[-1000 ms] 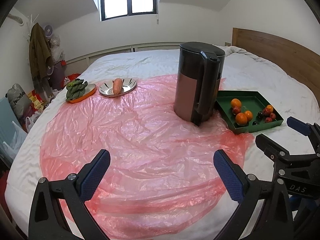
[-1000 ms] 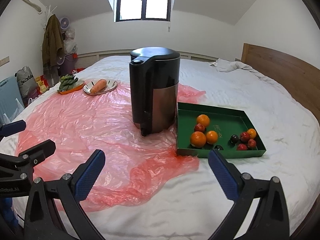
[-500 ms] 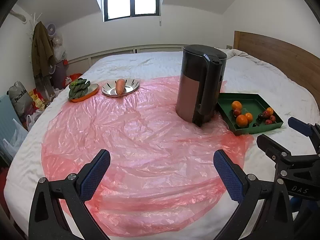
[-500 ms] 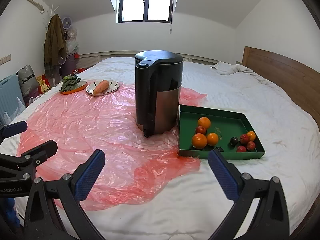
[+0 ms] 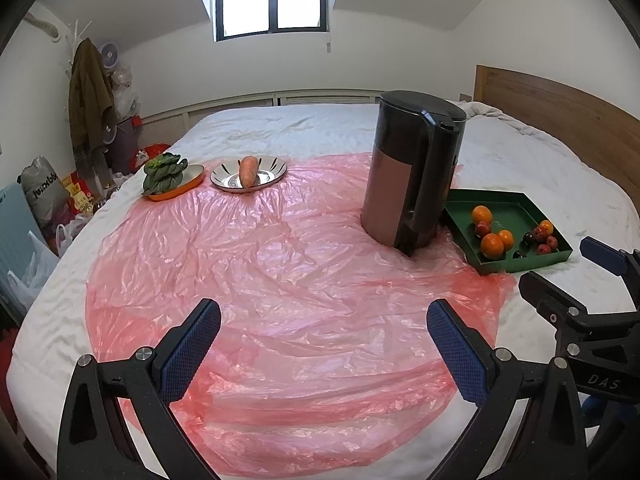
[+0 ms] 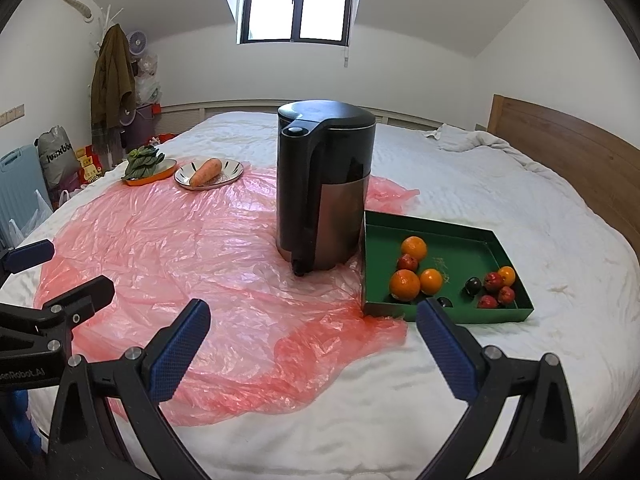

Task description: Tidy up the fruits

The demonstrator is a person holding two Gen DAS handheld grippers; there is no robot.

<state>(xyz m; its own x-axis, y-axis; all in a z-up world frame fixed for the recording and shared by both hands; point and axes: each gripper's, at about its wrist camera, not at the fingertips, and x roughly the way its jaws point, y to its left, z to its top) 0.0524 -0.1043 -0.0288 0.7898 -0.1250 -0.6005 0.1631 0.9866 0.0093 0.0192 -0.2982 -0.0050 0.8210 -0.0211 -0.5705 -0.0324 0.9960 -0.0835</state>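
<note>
A green tray [image 6: 460,236] lies on the bed to the right of a black kettle [image 6: 324,188]. It holds several oranges [image 6: 405,284], small red fruits [image 6: 494,280] and dark plums [image 6: 473,285]. The tray also shows in the left wrist view [image 5: 516,210]. My right gripper [image 6: 312,332] is open and empty, hovering above the bed short of the tray's near edge. My left gripper [image 5: 323,330] is open and empty above the pink plastic sheet [image 5: 280,264]. Each gripper shows at the edge of the other's view.
A carrot [image 6: 206,172] lies on a silver plate [image 6: 232,170] at the far left, beside an orange dish of greens [image 6: 146,164]. A wooden headboard [image 6: 568,152] bounds the right side. Bags and a coat rack stand beyond the bed's left edge.
Both grippers have drawn back and risen a little, so the kettle and tray look slightly farther away. Both stay open. No object has moved.
</note>
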